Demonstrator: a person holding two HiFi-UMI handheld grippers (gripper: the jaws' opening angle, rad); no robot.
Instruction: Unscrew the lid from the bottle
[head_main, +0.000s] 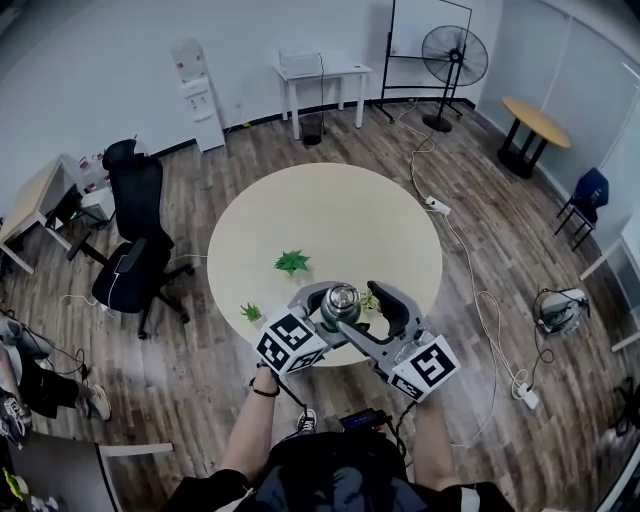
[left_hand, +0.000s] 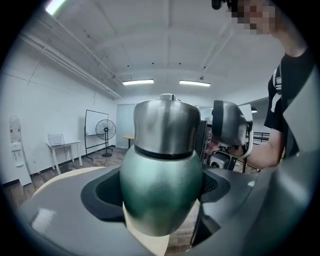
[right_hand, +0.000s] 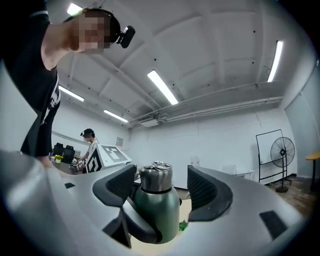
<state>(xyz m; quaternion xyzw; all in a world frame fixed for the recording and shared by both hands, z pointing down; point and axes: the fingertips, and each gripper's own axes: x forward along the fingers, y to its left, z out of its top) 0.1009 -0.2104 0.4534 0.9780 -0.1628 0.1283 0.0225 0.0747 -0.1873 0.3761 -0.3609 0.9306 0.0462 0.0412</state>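
Left hand-held gripper pinches the green bottle upright over the near edge of the surface, while the right hand-held gripper is spread wide, its 2 pads either side of the silver lid, not touching.

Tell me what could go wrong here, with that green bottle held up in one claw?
1. Only the left gripper holds the green bottle, squeezing its smooth rounded body near the edge of the round table; it might slip and drop.
2. The right gripper stands open on either side of the steel lid without touching it; closing off-centre could knock the bottle askew or grip the lid crookedly.
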